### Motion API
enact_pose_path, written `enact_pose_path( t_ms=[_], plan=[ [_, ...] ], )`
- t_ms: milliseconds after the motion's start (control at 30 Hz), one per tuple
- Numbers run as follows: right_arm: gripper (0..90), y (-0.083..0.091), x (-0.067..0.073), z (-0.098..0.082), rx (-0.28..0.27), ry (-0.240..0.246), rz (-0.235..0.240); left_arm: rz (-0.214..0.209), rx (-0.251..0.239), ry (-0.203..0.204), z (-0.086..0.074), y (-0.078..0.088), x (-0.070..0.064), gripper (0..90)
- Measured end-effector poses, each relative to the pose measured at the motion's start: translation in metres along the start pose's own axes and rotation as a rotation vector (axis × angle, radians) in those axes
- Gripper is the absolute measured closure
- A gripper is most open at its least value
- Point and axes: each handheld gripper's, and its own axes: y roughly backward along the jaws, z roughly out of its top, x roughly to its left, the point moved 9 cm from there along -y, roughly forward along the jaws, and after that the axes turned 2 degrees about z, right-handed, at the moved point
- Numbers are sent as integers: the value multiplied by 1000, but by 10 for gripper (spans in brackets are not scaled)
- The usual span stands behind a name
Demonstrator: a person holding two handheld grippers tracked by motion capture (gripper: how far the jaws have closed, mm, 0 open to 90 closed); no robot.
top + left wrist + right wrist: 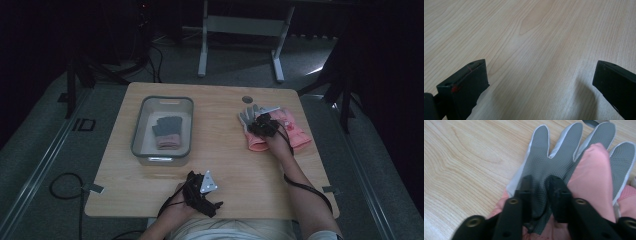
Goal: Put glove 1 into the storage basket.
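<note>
A pink glove with a grey grip palm (559, 152) lies palm up at the right of the table, its grey fingers (247, 116) spread toward the far side; a pink thumb (594, 177) folds over the palm. My right gripper (541, 182) rests on it with a fold of the grey palm pinched between its nearly closed jaws. From above, the right gripper (261, 125) sits on the glove pile (300, 134). My left gripper (202, 192) hovers low near the table's front edge, and its jaws (541, 67) stand wide over bare wood with nothing between them.
A grey bin (162, 100) stands at the left of the table (225, 165) with a dark grey and pink glove (167, 132) inside. A round cable hole (247, 99) sits at the far edge. Cables trail from both grippers to the floor.
</note>
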Motion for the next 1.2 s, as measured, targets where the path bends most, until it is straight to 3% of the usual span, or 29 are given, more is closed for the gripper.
enact_pose_path(
  t_ms=[67, 133, 167, 200, 233, 333, 467, 567, 667, 767, 800, 867, 1033, 1067, 1200],
  plan=[
    [861, 2, 0, 2, -5, -34, -1, -8, -3, 5, 1, -1, 0, 0],
    [883, 9, -1, 7, -37, -89, 8, -18, 0, 5, 1, -2, 0, 0],
    [883, 9, -1, 7, -37, -89, 8, -18, 0, 5, 1, -2, 0, 0],
    [885, 14, 0, 10, -56, -129, 26, -13, -4, 3, 1, -2, 1, 0],
    [887, 30, 4, 17, -114, -184, 37, -11, -13, 5, 2, -2, 2, 0],
    [888, 58, 13, 27, -189, -246, 55, 2, -19, 3, 3, 0, 3, 0],
    [889, 96, 33, 38, -250, -258, 38, 4, -21, -6, 3, 0, 2, 0],
    [889, 116, 51, 37, -256, -275, 17, 2, -24, -8, 3, 0, 1, 0],
    [889, 126, 70, 30, -241, -280, 2, 1, -20, -14, 3, 0, 0, 0],
    [889, 127, 80, 24, -228, -275, -18, 5, -22, -20, 3, 0, 0, 0],
    [889, 122, 90, 13, -220, -314, -14, 4, -22, -22, 3, 0, 0, 0],
    [889, 116, 95, 8, -215, -327, -4, 12, -34, -25, 4, 1, 1, 0],
    [888, 91, 109, -7, -162, -295, -11, 16, -46, -40, 6, 3, -1, 0],
    [889, 77, 114, -11, -139, -297, -3, 14, -42, -47, 5, 3, -1, 0],
    [888, 55, 124, -14, -97, -298, 24, 12, -43, -43, 5, 3, -1, 0]
  ],
)
